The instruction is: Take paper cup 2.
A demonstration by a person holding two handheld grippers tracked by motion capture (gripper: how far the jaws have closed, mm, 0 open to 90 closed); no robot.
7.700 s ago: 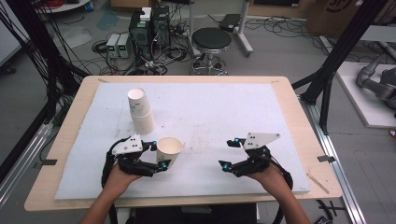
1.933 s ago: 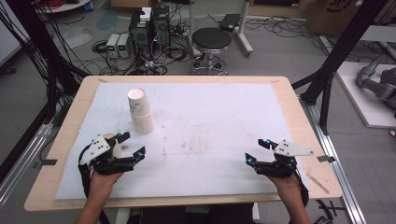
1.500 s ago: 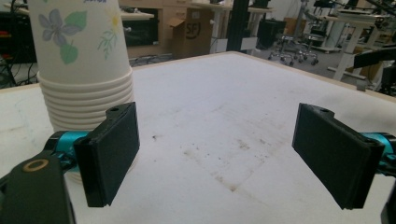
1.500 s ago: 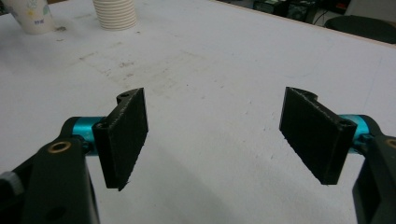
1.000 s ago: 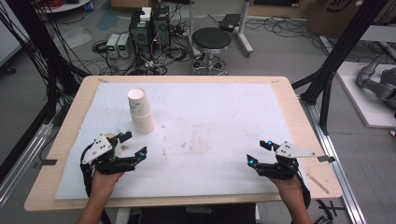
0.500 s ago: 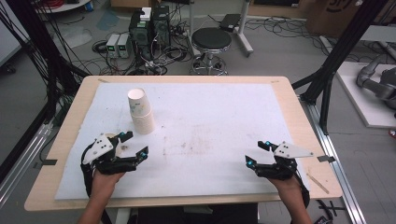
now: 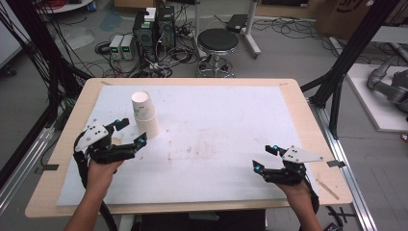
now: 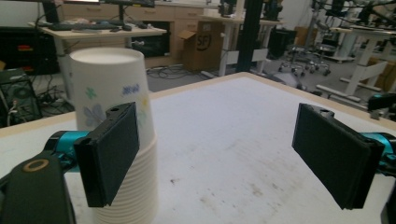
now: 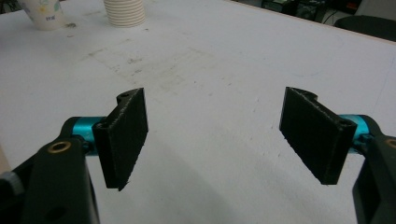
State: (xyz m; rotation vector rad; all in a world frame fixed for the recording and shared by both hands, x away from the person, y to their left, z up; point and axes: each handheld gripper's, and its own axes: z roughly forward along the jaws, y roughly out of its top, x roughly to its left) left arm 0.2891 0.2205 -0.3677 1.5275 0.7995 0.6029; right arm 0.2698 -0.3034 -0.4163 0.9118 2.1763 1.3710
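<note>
While its black jaws stand wide apart with nothing between them, the left gripper (image 7: 127, 134) hovers just beside the stack of paper cups (image 7: 145, 114), which stands upside down on the white table sheet (image 7: 216, 125) near its far left part. Well apart at the near right edge, the right gripper (image 7: 263, 157) likewise holds its jaws spread and empty above bare sheet. A single cup (image 9: 42, 13) stands close by the stack.

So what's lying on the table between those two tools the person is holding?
Nothing. In the high view the stretch between the left tool and the right tool is bare white mat, with faint brownish smudges.
</note>
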